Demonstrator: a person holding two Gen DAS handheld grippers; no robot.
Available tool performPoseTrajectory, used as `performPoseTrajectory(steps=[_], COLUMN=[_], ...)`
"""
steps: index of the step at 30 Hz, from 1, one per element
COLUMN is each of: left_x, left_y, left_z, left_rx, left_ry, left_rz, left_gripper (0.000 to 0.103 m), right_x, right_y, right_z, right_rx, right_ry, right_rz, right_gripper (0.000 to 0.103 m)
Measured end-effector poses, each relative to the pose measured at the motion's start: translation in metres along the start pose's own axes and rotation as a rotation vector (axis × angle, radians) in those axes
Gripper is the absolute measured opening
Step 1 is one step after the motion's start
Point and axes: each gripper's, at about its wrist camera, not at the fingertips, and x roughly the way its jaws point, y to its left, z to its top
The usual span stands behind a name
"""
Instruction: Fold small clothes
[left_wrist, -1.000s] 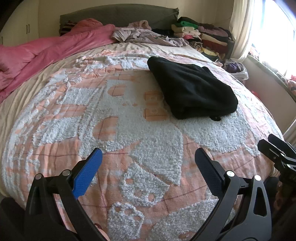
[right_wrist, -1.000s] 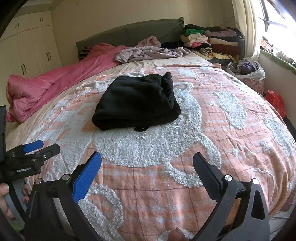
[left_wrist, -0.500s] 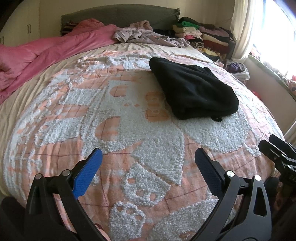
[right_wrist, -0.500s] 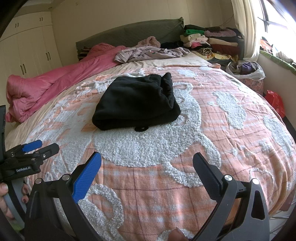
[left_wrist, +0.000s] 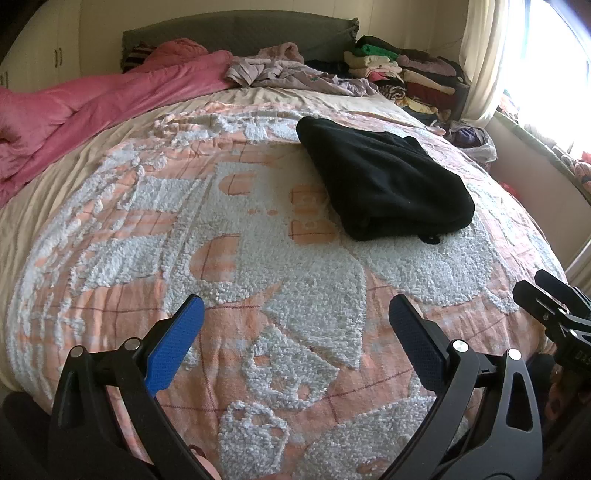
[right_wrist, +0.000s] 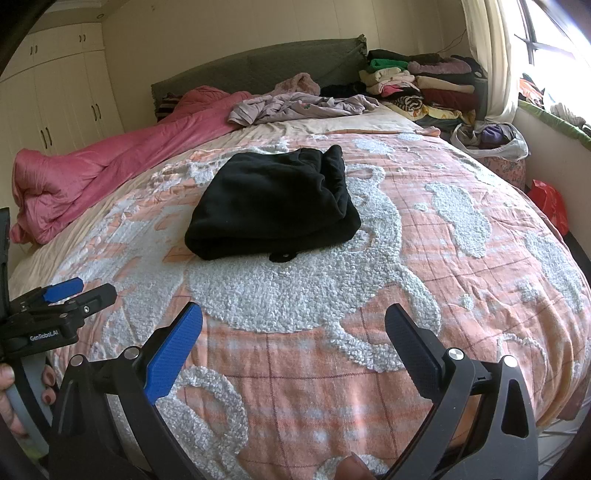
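A black garment (left_wrist: 384, 182) (right_wrist: 273, 205) lies folded into a thick bundle on the orange and white bedspread (left_wrist: 258, 266) (right_wrist: 424, 266), a small black tab poking out at its near edge. My left gripper (left_wrist: 295, 314) hovers open over the near part of the bed, well short of the garment, nothing between its fingers. My right gripper (right_wrist: 293, 321) is likewise open and empty, near the bed's front edge. Each gripper shows at the side of the other's view: the right one (left_wrist: 546, 299), the left one (right_wrist: 79, 291).
A pink duvet (right_wrist: 110, 162) is bunched along the far left of the bed. Crumpled lilac clothes (right_wrist: 295, 107) lie by the headboard, with stacks of folded clothes (right_wrist: 421, 81) at the far right. A bag (right_wrist: 491, 140) and a red item (right_wrist: 548, 205) sit on the right, beside the bed.
The left wrist view has crept slightly, so the black garment sits a touch further right in it. Both grippers stay open and empty; the garment itself has not moved.
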Motion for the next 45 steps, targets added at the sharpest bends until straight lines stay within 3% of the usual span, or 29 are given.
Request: performPoseTrajectory(steps=[37,42,45], left_x=[-0.003,0.000,0.007], left_y=[-0.007,-0.006,-0.002], left_z=[0.000,0.000,0.000], left_rx=[0.012,0.019,0.016], left_ry=[0.014,0.049,0.102], left_rz=[-0.014,-0.033,-0.006], left_gripper=[0.094,0.094,0.094], right_x=[-0.005,-0.008,-0.015], right_y=[-0.006,-0.017,-0.031], right_z=[0.002,0.003,0.005], right_rx=[0.014,0.049,0.093], right_ry=[0.000,-0.002,-0.022], right_rz=[-0.016,-0.029,-0.058], right_gripper=[0.099,0.099,0.099])
